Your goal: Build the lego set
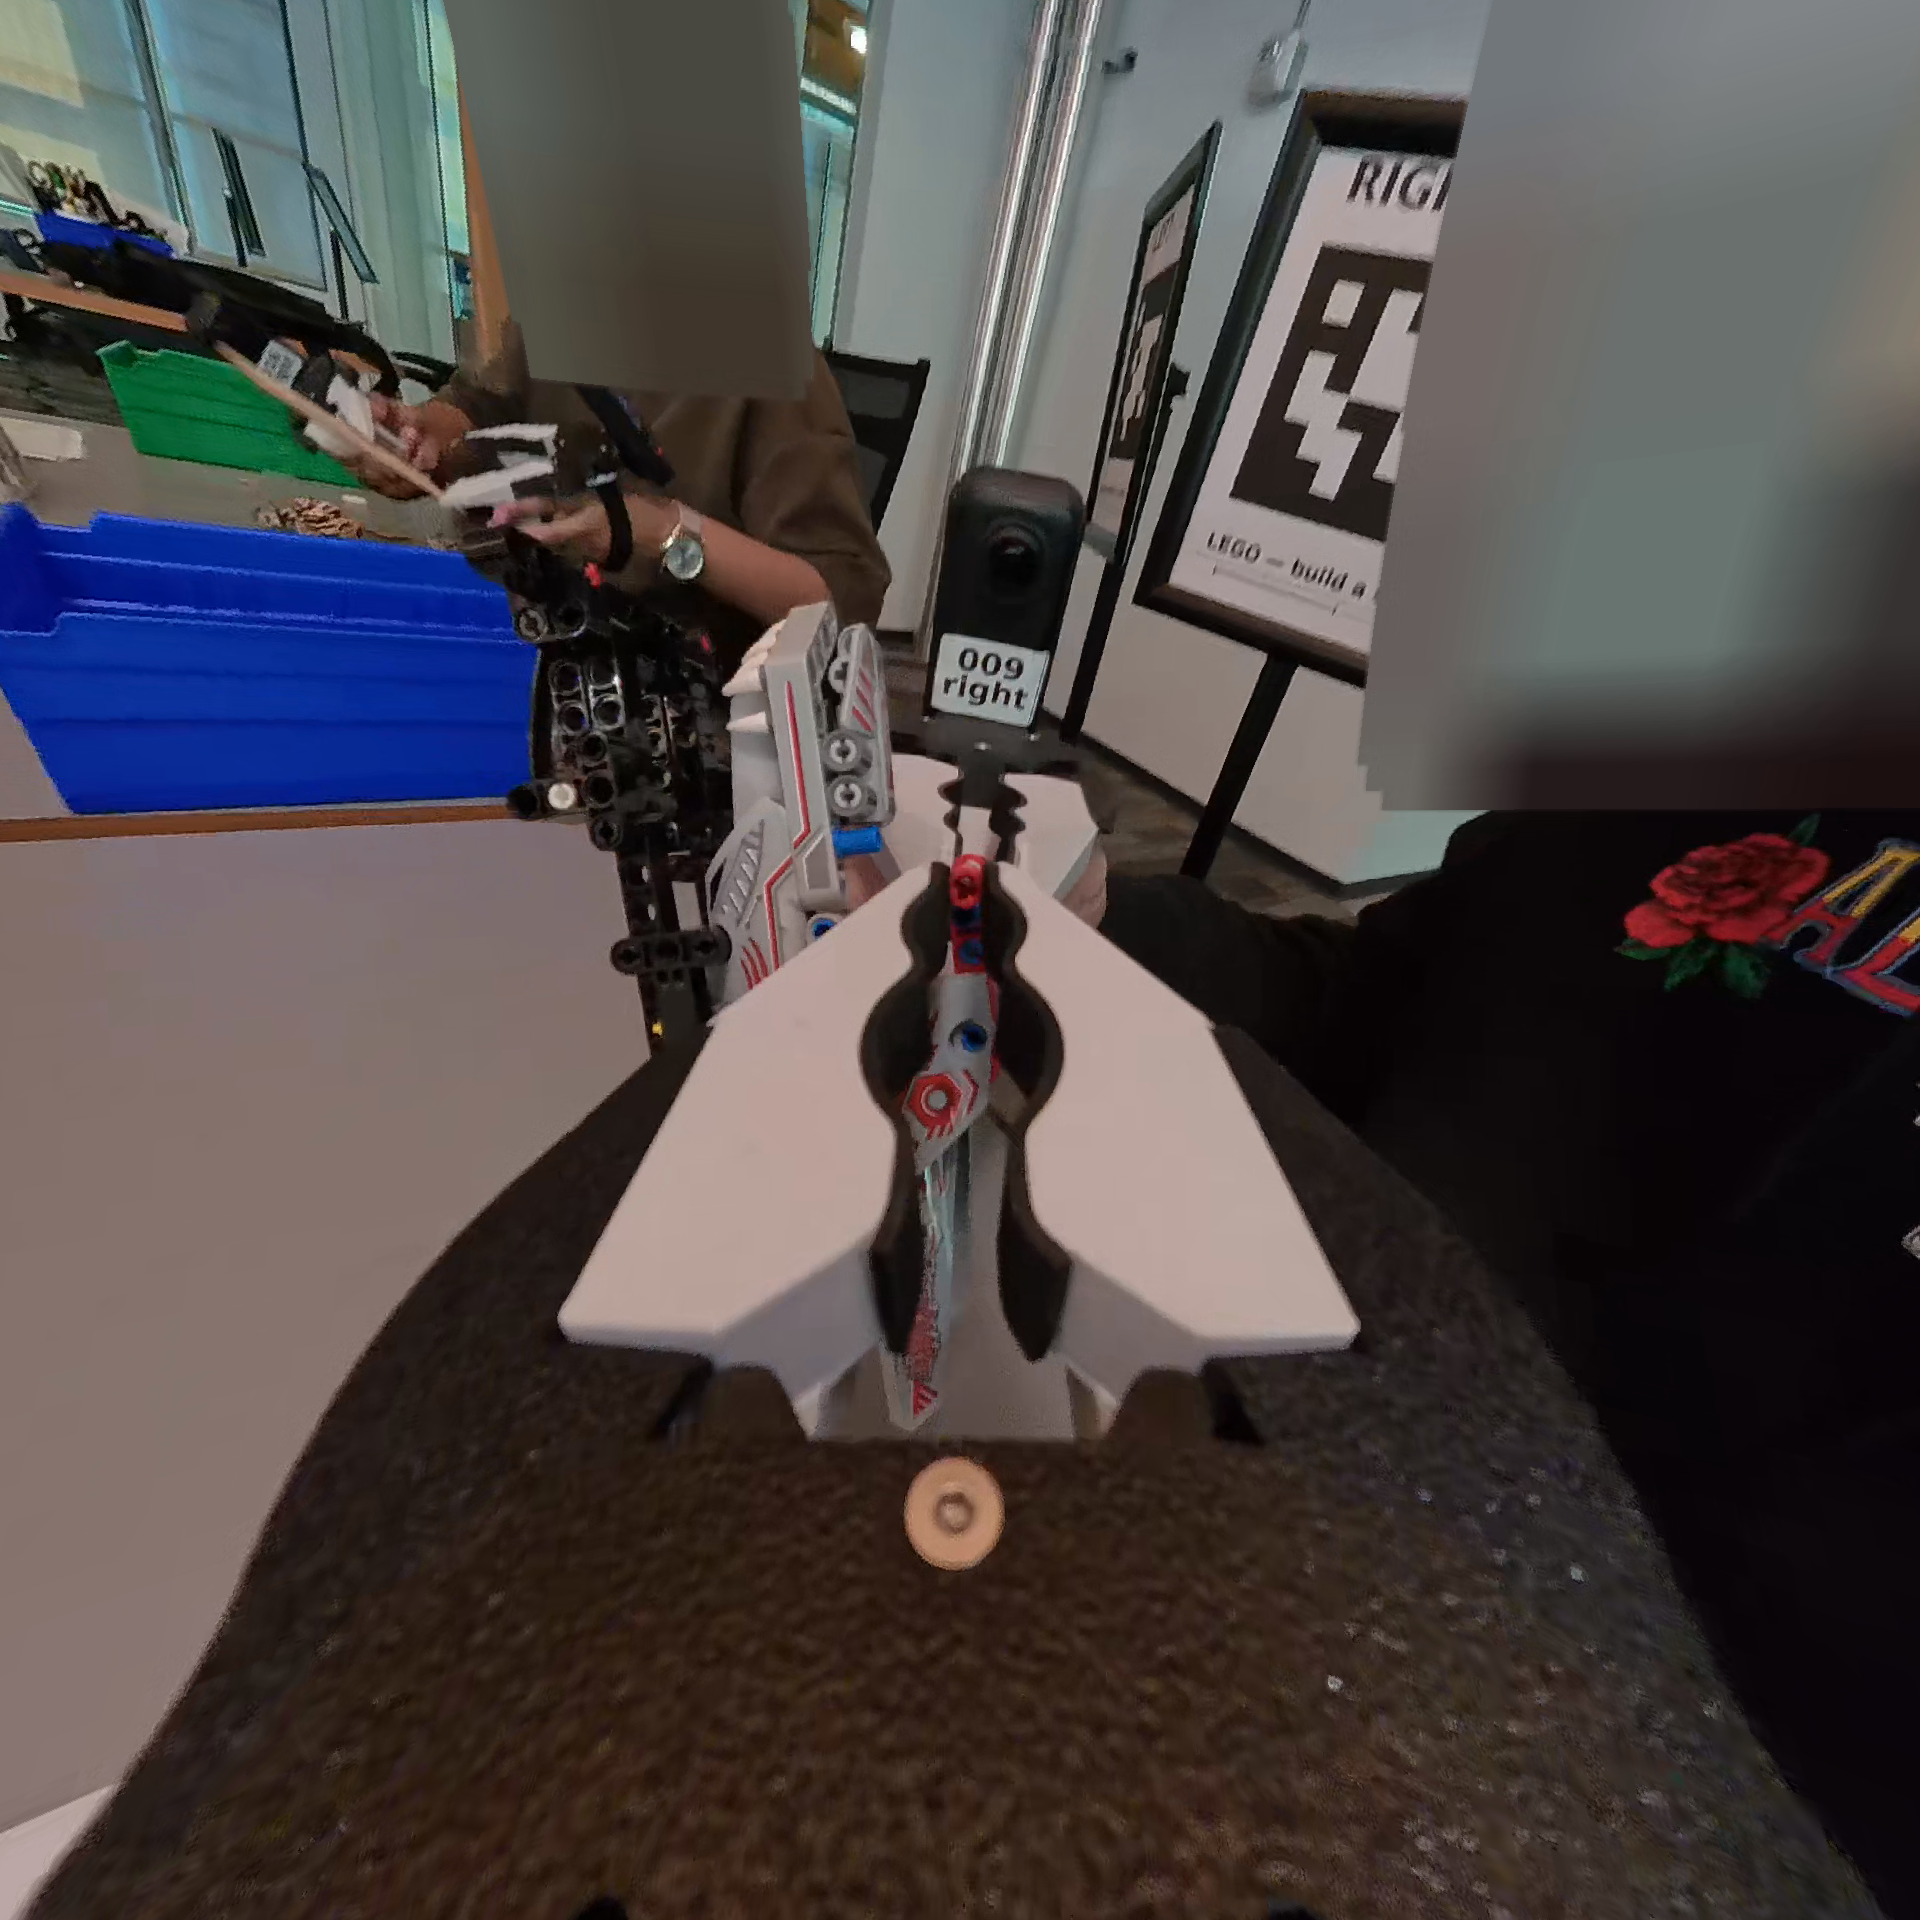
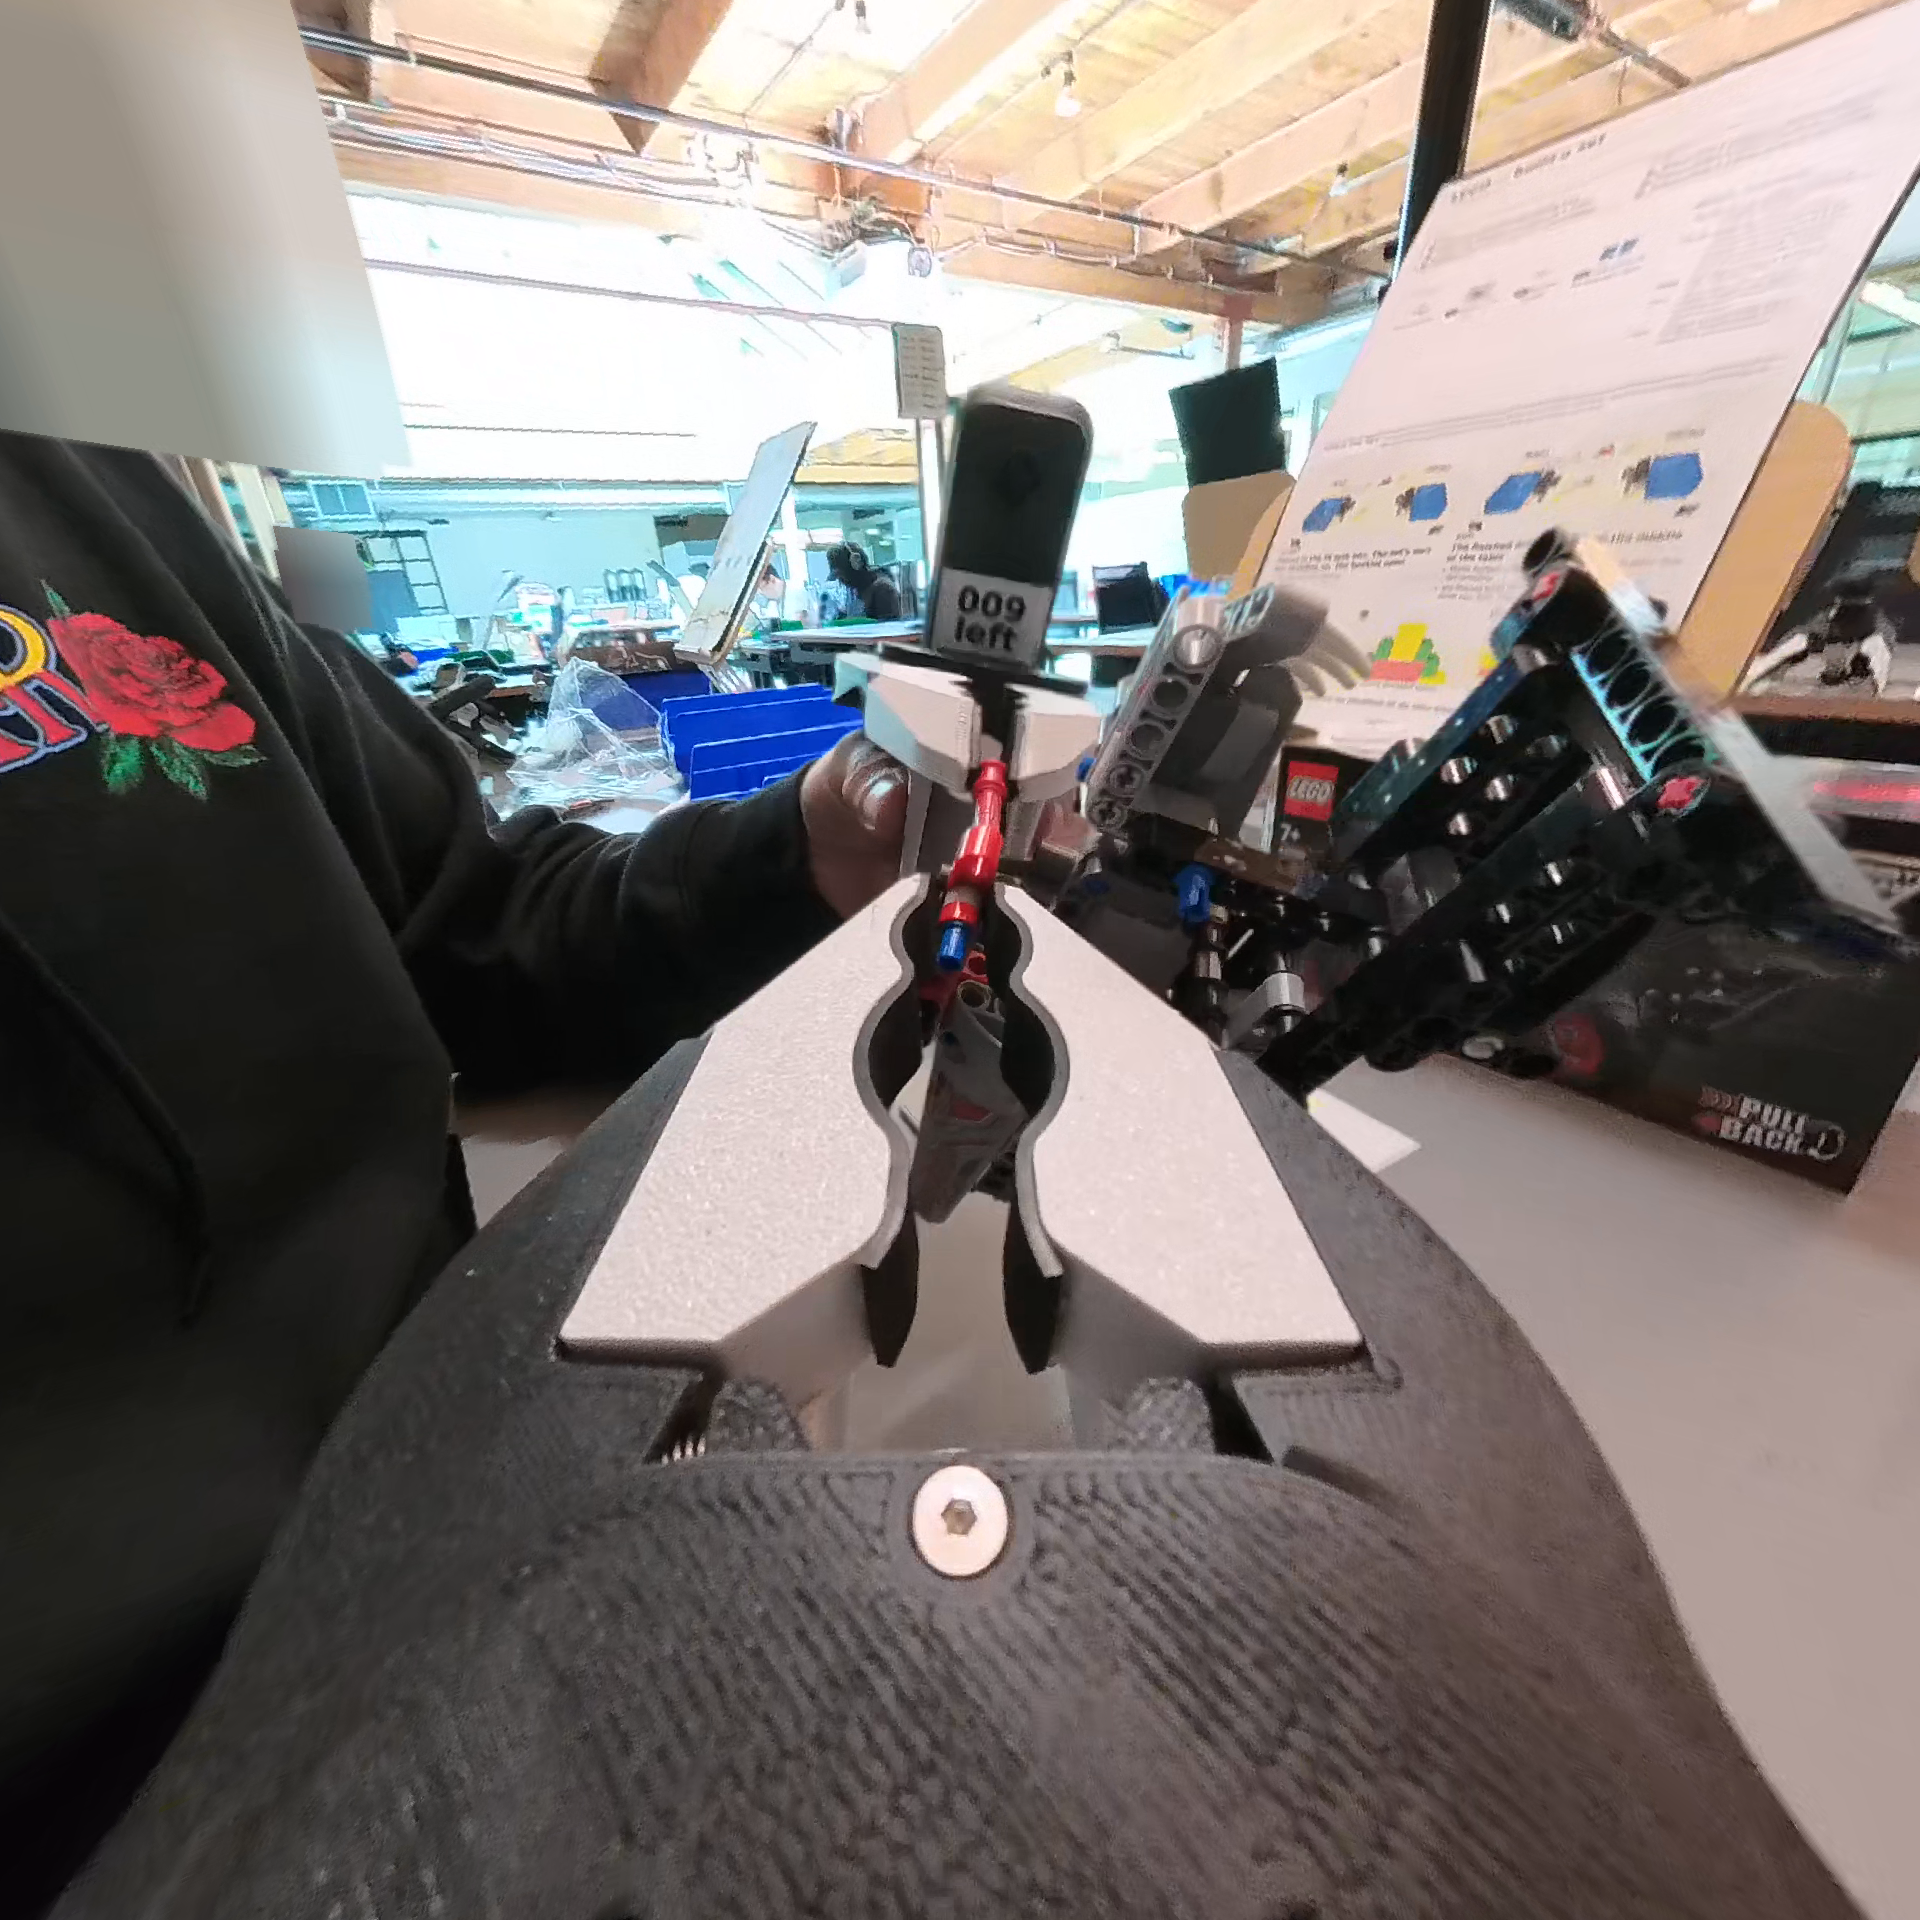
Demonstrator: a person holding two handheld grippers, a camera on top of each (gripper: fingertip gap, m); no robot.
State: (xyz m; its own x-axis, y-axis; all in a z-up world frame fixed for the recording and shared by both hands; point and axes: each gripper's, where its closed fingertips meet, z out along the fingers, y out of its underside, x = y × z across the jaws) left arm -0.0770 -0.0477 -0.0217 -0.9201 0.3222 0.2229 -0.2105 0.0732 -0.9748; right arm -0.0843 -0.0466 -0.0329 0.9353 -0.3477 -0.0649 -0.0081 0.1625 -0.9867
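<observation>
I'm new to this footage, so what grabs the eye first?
Centre frame, the white-fingered left gripper and right gripper meet tip to tip, both clamping one slim grey-and-red Lego panel piece with blue pins. Just behind stands the half-built black-and-grey Lego model, with stacked blue plastic bins to the left.

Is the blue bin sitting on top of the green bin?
No, the blue bin sits near the table's front while the green bin lies separately farther back.

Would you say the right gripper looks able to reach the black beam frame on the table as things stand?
Probably not yet. The right gripper is shut on the grey-and-red panel piece, which the left gripper also grips at its red axle end. Nothing seems to block the black beam frame, but the jaws are occupied.
</observation>
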